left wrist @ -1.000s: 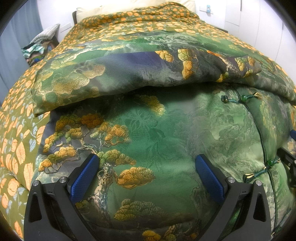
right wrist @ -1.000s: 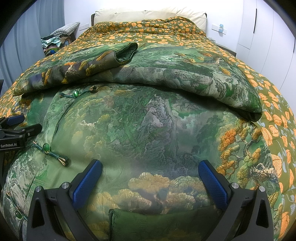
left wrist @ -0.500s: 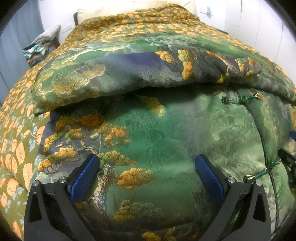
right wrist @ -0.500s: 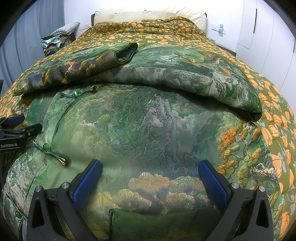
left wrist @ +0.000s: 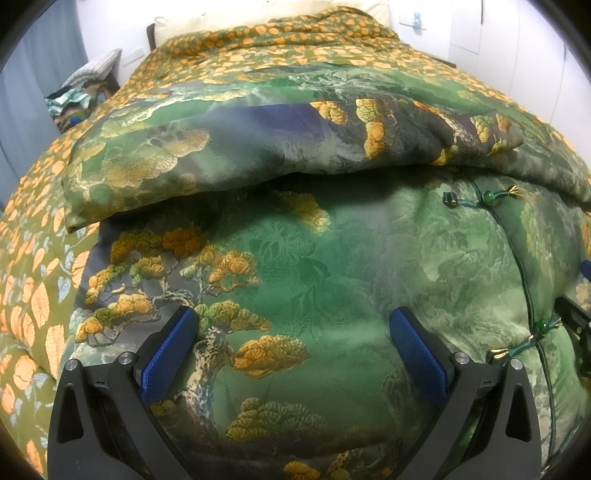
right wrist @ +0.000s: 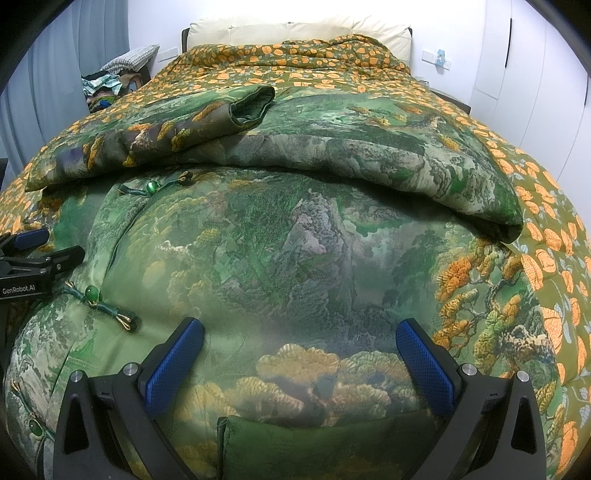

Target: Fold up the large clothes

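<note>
Left wrist view: jacket [left wrist: 332, 266] flat on bed [left wrist: 33, 295], sleeves folded across far part. Both tongs [left wrist: 291, 350] [right wrist: 299, 354] spread, empty. Recommend pinching near hem corners evenly.

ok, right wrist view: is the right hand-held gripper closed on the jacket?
No. The right hand-held gripper has its blue fingers spread wide, with the green jacket lying flat and unpinched between them.

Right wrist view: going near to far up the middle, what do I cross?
Open right gripper → green brocade jacket body with pine and mountain print → its sleeves folded across → olive bedspread with orange leaves → cream padded headboard → white wall.
</note>
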A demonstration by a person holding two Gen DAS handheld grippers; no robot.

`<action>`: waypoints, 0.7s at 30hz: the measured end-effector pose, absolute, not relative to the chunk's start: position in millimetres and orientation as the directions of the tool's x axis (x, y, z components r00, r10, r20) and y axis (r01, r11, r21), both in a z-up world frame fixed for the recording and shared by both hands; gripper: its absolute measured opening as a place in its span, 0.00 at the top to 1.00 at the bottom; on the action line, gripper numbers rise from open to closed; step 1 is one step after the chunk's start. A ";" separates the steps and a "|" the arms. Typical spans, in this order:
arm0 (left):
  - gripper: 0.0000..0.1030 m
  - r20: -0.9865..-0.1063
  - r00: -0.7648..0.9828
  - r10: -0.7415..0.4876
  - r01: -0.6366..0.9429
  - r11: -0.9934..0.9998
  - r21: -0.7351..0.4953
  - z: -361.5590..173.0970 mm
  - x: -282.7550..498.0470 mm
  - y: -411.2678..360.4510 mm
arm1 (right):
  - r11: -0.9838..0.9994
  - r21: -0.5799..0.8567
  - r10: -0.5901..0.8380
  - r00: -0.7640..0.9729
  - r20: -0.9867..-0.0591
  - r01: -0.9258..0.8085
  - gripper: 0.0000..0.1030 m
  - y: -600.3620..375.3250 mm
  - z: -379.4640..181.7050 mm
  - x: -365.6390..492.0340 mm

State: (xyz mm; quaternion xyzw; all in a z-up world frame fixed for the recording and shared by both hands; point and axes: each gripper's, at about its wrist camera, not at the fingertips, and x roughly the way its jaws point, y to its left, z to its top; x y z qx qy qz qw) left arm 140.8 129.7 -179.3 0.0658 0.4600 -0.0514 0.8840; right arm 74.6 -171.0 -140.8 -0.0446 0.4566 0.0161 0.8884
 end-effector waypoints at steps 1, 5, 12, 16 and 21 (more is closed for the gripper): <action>0.00 -0.823 0.568 -0.032 0.151 0.986 0.067 -178.8 141.2 129.7 | 0.995 -0.066 -0.014 0.582 -0.813 -0.069 0.00 -170.9 -140.7 74.5; 0.00 -0.855 0.515 -0.060 0.145 0.989 0.018 -175.1 143.9 134.4 | 0.995 -0.064 -0.011 0.571 -0.821 -0.073 0.00 -169.6 -141.6 77.1; 0.01 -0.913 0.376 -0.159 0.213 0.974 -0.081 -137.0 134.0 145.9 | 0.994 -0.045 0.014 0.548 -0.836 -0.095 0.00 -172.7 -140.9 82.4; 0.01 -0.882 0.421 -0.211 0.228 0.966 -0.121 -94.6 101.6 180.2 | 0.986 0.090 0.150 0.506 -0.849 -0.142 0.00 -190.0 -122.2 83.7; 0.00 -0.902 0.341 -0.264 0.201 0.958 -0.205 -83.5 61.1 235.0 | 0.958 0.260 0.281 0.596 -0.752 -0.124 0.00 -248.2 -58.5 57.3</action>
